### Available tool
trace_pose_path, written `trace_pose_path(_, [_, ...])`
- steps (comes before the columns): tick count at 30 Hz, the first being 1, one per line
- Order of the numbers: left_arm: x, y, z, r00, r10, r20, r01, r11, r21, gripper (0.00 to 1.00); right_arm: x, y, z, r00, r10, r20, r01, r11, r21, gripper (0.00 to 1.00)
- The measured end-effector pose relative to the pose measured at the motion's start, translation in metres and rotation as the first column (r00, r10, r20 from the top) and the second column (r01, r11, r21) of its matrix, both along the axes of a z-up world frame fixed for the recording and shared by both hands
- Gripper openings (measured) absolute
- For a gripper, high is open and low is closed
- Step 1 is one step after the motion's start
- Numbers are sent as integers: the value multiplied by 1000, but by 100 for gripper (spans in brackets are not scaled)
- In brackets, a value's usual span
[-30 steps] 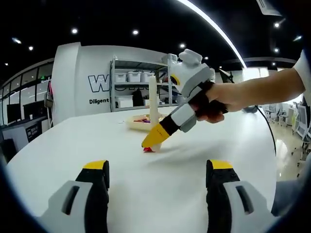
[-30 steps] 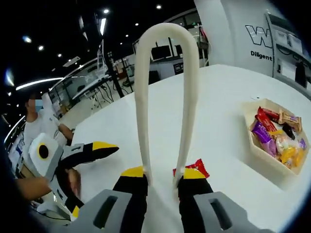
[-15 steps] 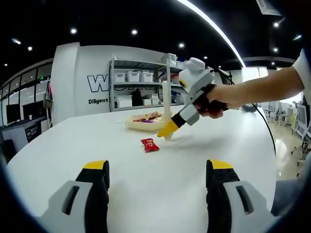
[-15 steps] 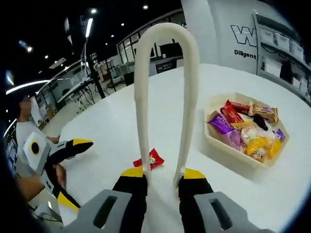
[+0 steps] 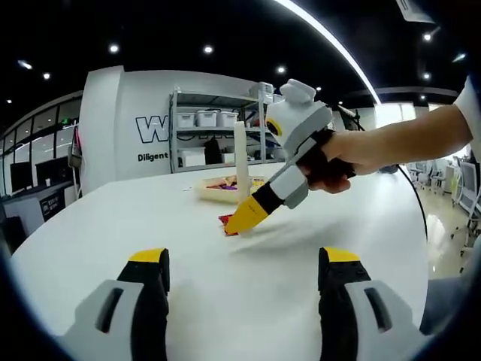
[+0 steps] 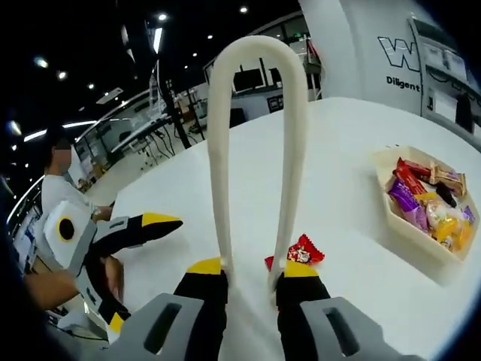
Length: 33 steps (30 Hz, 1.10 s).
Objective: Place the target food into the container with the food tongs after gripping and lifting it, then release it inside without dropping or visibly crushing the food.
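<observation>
On the white table, the right hand-held gripper clamps cream tongs (left hand-held gripper agape) beside a red candy.

The tongs looked like smooth cream plastic, the sweet wrapper glossy foil, the table matt white.

Ceiling spotlights and a long light strip lit the scene brightly; soft shadows lay on the white table; fisheye edges curved, distant shelves slightly blurred.
</observation>
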State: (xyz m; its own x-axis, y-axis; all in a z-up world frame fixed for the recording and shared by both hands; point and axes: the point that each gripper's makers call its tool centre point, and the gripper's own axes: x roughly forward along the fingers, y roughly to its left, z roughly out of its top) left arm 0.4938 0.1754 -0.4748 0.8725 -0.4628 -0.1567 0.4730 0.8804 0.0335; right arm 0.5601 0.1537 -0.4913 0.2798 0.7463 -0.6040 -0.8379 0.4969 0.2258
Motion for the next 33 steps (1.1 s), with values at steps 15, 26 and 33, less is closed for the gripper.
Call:
trace_pose_path(15, [0, 0, 1, 1000, 2, 2, -2, 1000, 2, 79, 34, -26, 18, 992, -114, 48, 112, 993, 42, 20])
trace_pose_path(26, [1, 1, 1, 1000, 2, 6, -2, 1000, 8, 79, 45, 4, 12, 982, -139, 127, 135, 990, 41, 24])
trace_pose_path(33, [2, 1, 1, 1000, 2, 10, -2, 1000, 6, 79, 52, 6, 2, 966, -90, 243, 95, 995, -6, 22])
